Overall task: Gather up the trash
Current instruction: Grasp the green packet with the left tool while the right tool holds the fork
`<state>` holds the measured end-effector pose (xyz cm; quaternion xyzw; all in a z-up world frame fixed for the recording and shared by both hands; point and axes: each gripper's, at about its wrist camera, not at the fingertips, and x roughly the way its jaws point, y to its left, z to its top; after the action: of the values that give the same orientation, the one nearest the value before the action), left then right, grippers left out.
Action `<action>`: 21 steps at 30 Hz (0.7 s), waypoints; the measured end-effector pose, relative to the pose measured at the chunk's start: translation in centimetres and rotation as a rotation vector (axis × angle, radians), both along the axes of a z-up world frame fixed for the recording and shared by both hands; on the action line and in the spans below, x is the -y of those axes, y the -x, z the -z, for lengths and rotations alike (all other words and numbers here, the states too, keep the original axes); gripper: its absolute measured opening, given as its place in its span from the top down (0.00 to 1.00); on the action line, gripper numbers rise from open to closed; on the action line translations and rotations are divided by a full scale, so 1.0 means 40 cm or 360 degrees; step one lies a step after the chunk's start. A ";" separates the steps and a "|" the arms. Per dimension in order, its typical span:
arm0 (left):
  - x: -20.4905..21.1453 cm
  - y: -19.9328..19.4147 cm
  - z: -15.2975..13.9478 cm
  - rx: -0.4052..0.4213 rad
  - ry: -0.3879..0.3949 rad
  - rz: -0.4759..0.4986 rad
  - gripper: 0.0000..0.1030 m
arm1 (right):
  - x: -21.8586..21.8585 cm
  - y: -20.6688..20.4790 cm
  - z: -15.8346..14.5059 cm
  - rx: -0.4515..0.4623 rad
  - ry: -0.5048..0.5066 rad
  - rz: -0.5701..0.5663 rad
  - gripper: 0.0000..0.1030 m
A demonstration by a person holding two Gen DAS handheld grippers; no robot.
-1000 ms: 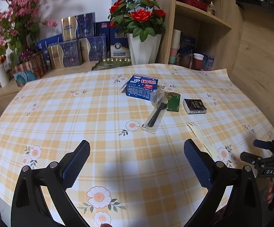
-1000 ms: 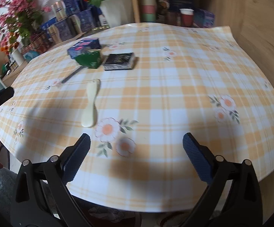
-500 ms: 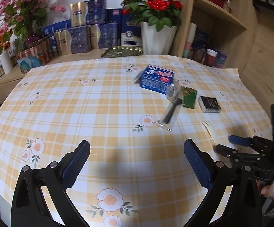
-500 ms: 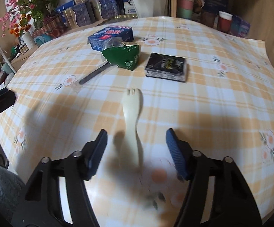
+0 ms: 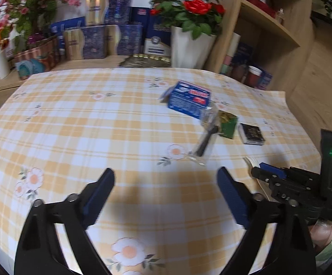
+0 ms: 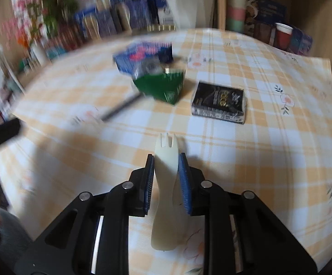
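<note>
The right gripper (image 6: 166, 167) is closing its jaws on the cream plastic fork (image 6: 166, 183), which lies flat on the checked tablecloth (image 6: 246, 160), so it can be lifted as trash. The left gripper (image 5: 166, 183) hangs empty, jaws wide but closing, near the blue box (image 5: 190, 98), green packet (image 5: 229, 126) and black packet (image 5: 251, 134).

The checked desk (image 5: 97, 126) is strewn with a blue box (image 5: 188, 98), green packet (image 5: 229, 126), black pack (image 5: 251, 134), pale fork (image 6: 166, 160) and, seemingly, a bagged dark utensil (image 5: 206, 139).

Right tongs (image 6: 166, 174) closing; left tongs (image 5: 166, 190) wide, closing.
</note>
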<state>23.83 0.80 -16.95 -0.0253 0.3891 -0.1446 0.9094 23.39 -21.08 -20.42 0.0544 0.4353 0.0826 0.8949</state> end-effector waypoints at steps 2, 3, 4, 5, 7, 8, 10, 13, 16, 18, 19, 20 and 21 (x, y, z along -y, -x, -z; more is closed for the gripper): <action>0.024 -0.012 0.000 -0.0003 0.0023 0.0059 0.28 | 0.021 0.030 -0.023 0.0065 -0.0050 0.0047 0.76; 0.043 -0.024 -0.002 0.0001 0.0037 0.0105 0.33 | 0.031 0.039 -0.031 0.0081 -0.0083 0.0066 0.76; 0.063 -0.036 -0.005 0.0007 0.0047 0.0150 0.36 | 0.039 0.044 -0.037 0.0089 -0.0107 0.0079 0.76; 0.079 -0.046 -0.008 0.0013 0.0054 0.0183 0.37 | 0.050 0.049 -0.045 0.0100 -0.0127 0.0096 0.76; 0.132 -0.081 -0.009 0.0016 0.0073 0.0279 0.40 | 0.074 0.057 -0.058 0.0117 -0.0151 0.0121 0.76; 0.152 -0.094 -0.007 0.0012 0.0072 0.0309 0.41 | 0.086 0.058 -0.064 0.0125 -0.0159 0.0133 0.76; 0.207 -0.140 0.004 -0.0012 0.0051 0.0382 0.44 | 0.103 0.061 -0.074 0.0136 -0.0168 0.0148 0.76; 0.269 -0.198 0.030 -0.0068 0.0023 0.0450 0.51 | 0.130 0.067 -0.086 0.0158 -0.0175 0.0175 0.76; 0.312 -0.242 0.049 -0.0106 -0.0012 0.0496 0.54 | 0.151 0.074 -0.091 0.0167 -0.0187 0.0195 0.76; 0.335 -0.264 0.063 -0.0131 -0.0045 0.0519 0.61 | 0.162 0.079 -0.091 0.0170 -0.0190 0.0207 0.76; 0.346 -0.273 0.073 -0.0147 -0.0064 0.0534 0.67 | 0.168 0.082 -0.089 0.0170 -0.0196 0.0215 0.76; 0.355 -0.281 0.082 -0.0161 -0.0085 0.0546 0.70 | 0.172 0.084 -0.088 0.0168 -0.0198 0.0222 0.76; 0.366 -0.289 0.094 -0.0178 -0.0116 0.0554 0.74 | 0.176 0.084 -0.087 0.0167 -0.0202 0.0229 0.76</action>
<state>35.39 -13.84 -20.71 0.0675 0.4427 -0.2840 0.8478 20.02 -28.13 -16.94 0.1377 0.3767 0.0482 0.9148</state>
